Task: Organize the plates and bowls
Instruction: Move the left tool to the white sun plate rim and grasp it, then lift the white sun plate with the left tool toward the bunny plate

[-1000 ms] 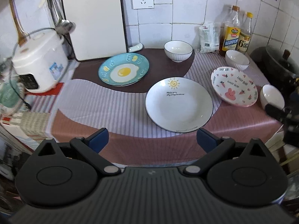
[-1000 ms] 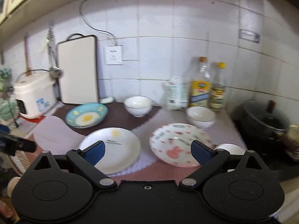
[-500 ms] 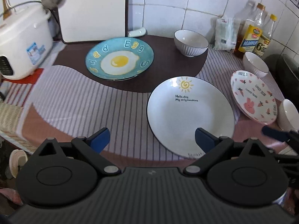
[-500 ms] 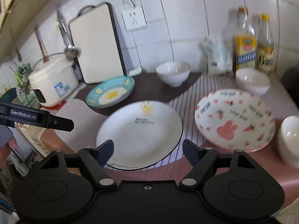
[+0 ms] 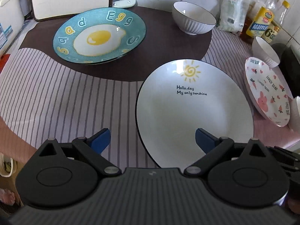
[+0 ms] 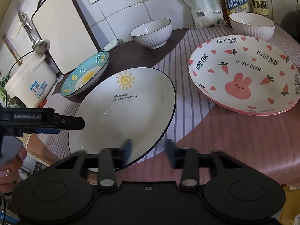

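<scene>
While closing, right tool [image 6: 148, 151] astride near rim of sun plate [image 6: 121, 112], pads not yet pressing. Left tool [image 5: 152, 140] wide apart, narrowing, over same rim. Crowded beyond: rabbit plate [image 6: 243, 75] just beside, egg plate [image 5: 99, 37], ribbed bowls [image 6: 151, 32] behind. Bare striped tabletop [image 5: 56, 97] leftward. Right-edge bowl cut off.

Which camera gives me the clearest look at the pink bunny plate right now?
Right wrist view: the pink bunny plate shows almost whole, bunny, carrots and lettering legible. In the left wrist view it sits squeezed at the right edge, foreshortened, its far side cut off by the frame.
</scene>
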Motion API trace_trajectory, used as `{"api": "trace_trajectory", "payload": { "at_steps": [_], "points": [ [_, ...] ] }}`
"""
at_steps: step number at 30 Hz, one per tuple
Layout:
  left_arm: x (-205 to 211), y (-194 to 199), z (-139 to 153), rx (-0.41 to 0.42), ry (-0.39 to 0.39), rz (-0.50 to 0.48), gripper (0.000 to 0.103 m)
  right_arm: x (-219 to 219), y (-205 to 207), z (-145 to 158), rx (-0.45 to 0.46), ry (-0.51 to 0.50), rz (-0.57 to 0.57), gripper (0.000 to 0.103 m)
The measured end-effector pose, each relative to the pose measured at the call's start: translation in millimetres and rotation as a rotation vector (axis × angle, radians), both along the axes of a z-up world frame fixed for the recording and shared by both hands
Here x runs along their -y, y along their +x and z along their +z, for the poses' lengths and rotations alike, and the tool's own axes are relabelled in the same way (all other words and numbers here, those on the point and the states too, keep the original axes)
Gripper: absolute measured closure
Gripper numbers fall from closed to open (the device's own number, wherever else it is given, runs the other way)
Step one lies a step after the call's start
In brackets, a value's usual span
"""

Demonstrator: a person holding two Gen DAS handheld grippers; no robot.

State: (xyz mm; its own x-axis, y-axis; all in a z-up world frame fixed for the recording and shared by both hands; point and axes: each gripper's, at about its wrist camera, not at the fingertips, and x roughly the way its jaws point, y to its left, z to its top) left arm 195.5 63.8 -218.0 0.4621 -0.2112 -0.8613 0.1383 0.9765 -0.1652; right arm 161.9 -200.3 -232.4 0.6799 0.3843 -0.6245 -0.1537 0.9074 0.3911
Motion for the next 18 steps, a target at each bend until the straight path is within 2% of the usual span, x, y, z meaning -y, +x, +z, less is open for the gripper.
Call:
{"api": "trace_trajectory", "payload": {
  "at_steps": [1,2,3,4,5,6,18],
  "points": [
    [1.6,1.4,-0.9,-0.007,-0.001,-0.005,0.017,-1.7,-0.4,0.5,0.002,-0.003,0.0,0.07],
    [2.2,2.4,-2.3,-0.024,-0.005,-0.01,0.03,-3.8,-0.5,0.2,0.002,-0.007,-0.004,0.071],
    [1.8,3.6,-4.3,-0.049,-0.014,-0.01,0.048,-5.1,-0.6,-0.2,0.0,-0.015,-0.004,0.074],
    [1.2,4.7,-6.5,-0.071,-0.025,-0.008,0.056,-6.5,-1.3,-0.4,0.003,-0.022,-0.004,0.074],
    [2.1,5.8,-9.3,-0.088,-0.019,-0.004,0.071,-5.9,0.4,-1.1,-0.002,-0.016,-0.007,0.075],
    [3.1,6.2,-11.7,-0.096,0.001,-0.002,0.08,-4.3,3.1,-2.1,-0.009,-0.005,-0.011,0.076],
    [-0.7,4.9,-7.7,-0.091,-0.013,0.006,0.083,4.2,8.5,0.1,0.002,0.043,0.017,0.076]
  ]
}}
